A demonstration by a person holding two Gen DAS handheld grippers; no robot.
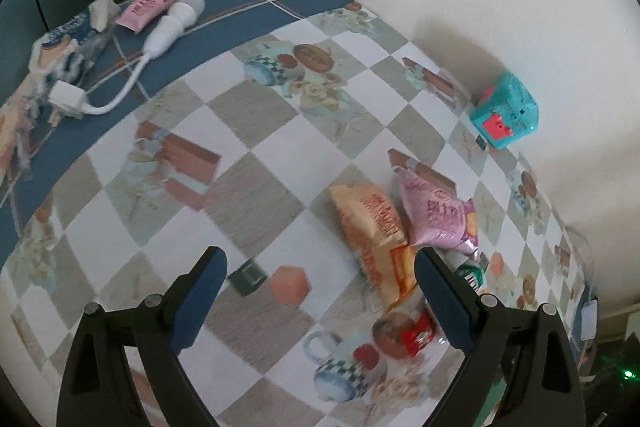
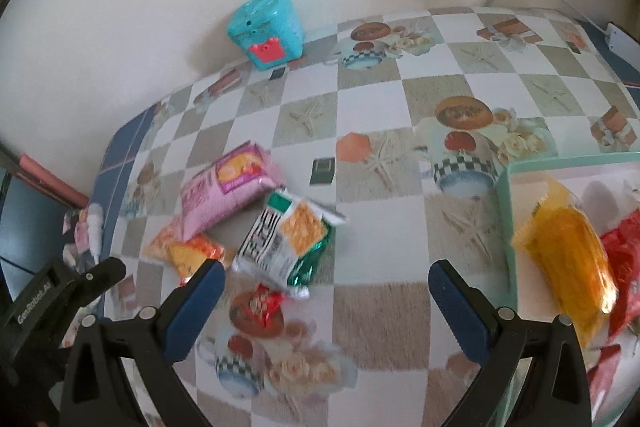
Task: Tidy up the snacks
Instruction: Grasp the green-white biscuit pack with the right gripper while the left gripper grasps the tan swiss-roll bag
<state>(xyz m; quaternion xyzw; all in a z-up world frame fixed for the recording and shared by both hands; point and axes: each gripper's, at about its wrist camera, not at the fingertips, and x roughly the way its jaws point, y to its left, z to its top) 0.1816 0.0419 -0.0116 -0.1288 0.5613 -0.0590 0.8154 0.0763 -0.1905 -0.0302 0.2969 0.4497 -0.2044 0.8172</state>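
**Hovering over crinkly snack packets on a checked tablecloth**

Hanging above the table, the left gripper (image 1: pixel 320 291) has its blue ribbed pads spread wide with nothing between them; the right gripper (image 2: pixel 326 301) is likewise released and empty.

Loose snacks lie bunched together on the glossy checked tablecloth (image 2: pixel 380 99): a puffy pink packet (image 2: pixel 228 191) rests partly on an orange packet (image 2: pixel 192 251), a shiny green-and-white cracker packet (image 2: pixel 288 247) lies just beside them, and a small red foil packet (image 2: pixel 262 303) sits nearest the right gripper's left finger. At the right edge a pale mint tray (image 2: pixel 505 211) with a raised rim holds a glossy yellow pouch (image 2: pixel 568 259) and red wrappers (image 2: pixel 624 259).

A teal plastic box (image 2: pixel 266 31) with a coral clasp stands against the cream wall. Far off on the cloth's blue border lie a white corded device (image 1: pixel 172 23) and a pink tube (image 1: pixel 150 7).
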